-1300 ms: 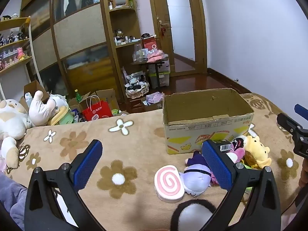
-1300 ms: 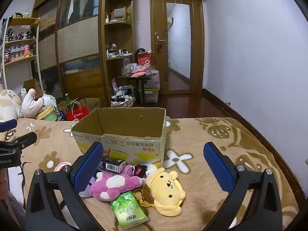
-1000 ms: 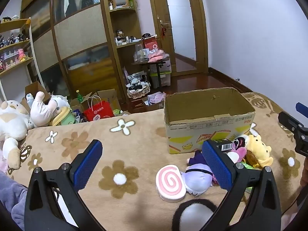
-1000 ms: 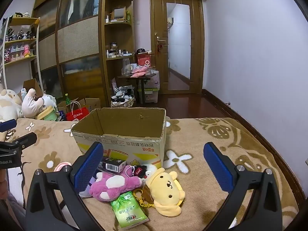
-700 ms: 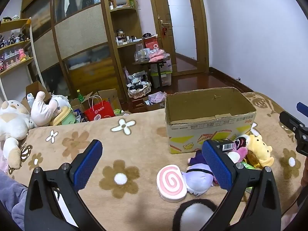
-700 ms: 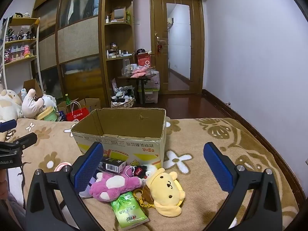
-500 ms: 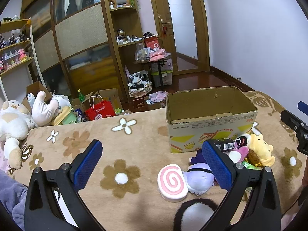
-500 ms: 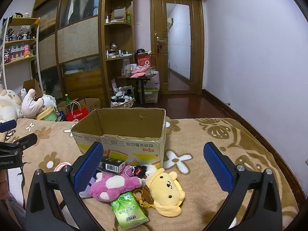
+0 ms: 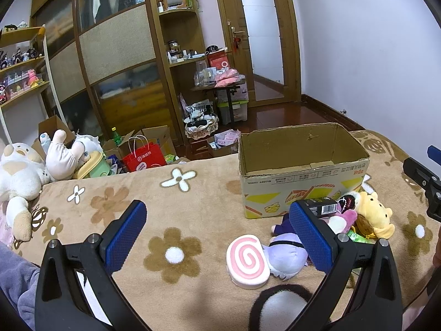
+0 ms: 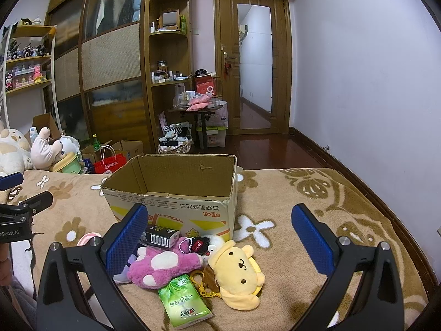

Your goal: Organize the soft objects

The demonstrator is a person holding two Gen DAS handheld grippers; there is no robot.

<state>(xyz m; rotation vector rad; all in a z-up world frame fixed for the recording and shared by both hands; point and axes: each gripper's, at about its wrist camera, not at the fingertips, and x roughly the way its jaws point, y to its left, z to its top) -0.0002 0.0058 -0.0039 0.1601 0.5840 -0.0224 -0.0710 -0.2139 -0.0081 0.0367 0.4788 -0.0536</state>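
Yellow plush (image 10: 237, 270) lies low between the wide-apart right claw (image 10: 220, 237); left claw (image 9: 220, 234) likewise gapes, empty.

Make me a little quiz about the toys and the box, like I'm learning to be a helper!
1. True or false: the box already holds a toy.
2. Which toy lies nearest the green packet? A) yellow dog B) pink swirl cushion C) big white plush
3. Fill in: both the left gripper and the right gripper are ___.

Key:
1. False; what shows of its inside looks empty.
2. A
3. open
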